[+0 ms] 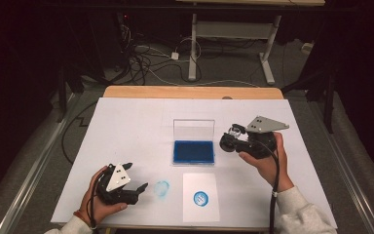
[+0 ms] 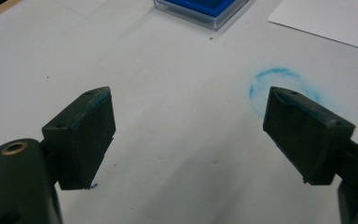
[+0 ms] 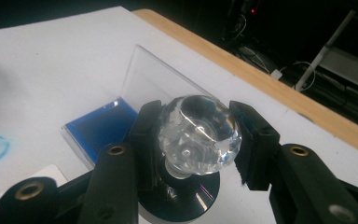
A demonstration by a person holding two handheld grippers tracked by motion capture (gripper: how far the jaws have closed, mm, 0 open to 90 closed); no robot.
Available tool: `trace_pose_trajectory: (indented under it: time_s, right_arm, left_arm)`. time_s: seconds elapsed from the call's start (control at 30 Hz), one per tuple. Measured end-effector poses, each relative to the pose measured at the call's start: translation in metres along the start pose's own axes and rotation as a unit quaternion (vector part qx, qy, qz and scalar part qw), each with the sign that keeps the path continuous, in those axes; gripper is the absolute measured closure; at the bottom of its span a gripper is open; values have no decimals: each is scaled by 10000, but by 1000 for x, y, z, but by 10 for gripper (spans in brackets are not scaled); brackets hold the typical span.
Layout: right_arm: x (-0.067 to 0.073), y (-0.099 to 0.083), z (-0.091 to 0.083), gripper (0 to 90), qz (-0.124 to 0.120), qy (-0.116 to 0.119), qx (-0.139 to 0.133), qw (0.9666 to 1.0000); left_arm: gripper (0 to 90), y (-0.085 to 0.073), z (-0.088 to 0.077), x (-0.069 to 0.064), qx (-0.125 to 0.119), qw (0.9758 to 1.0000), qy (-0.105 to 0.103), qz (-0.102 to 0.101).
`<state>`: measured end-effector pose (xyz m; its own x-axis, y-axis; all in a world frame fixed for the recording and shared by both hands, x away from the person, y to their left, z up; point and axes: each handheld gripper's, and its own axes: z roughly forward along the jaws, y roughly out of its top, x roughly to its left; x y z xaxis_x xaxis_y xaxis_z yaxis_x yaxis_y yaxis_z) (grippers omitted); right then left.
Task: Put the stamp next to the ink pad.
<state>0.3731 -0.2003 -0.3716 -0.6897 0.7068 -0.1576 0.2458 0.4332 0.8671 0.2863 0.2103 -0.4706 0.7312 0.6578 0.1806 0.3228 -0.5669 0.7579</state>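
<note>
A clear stamp (image 3: 198, 135) is seen pinched by the right gripper (image 3: 200, 140), beside the blue ink pad (image 3: 100, 128). The left gripper (image 2: 189, 133) is spread over a blue smudge (image 2: 279, 84) on the worktop (image 2: 168, 93).

stamp (image 3: 198, 135) base hidden behind tongs, ink pad (image 2: 200, 9) cropped (top edge)

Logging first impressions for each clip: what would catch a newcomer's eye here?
The clear faceted stamp, clamped in the right tool, is held beside the open blue ink pad at the table's middle. Nearer the person, a white paper bears a round blue print, with a fainter blue smudge beside the open left tool.
</note>
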Motion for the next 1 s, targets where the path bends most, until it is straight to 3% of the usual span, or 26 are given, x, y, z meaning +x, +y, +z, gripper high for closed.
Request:
trace_pose_trajectory:
  time_s: [0.17, 0.43, 1.0]
  right_arm:
    - [-4, -13, 14, 573, 98, 18, 245, 9996]
    - [-2, -25, 35, 573, 14, -43, 577, 9983]
    - [-6, -46, 60, 573, 165, -145, 1026, 9945]
  left_arm:
    - [163, 0, 1, -1, 42, 10000, -25, 22]
    - [163, -1, 1, 0, 72, 10000, -12, 25]
    - [164, -1, 2, 0, 85, 9999, -40, 44]
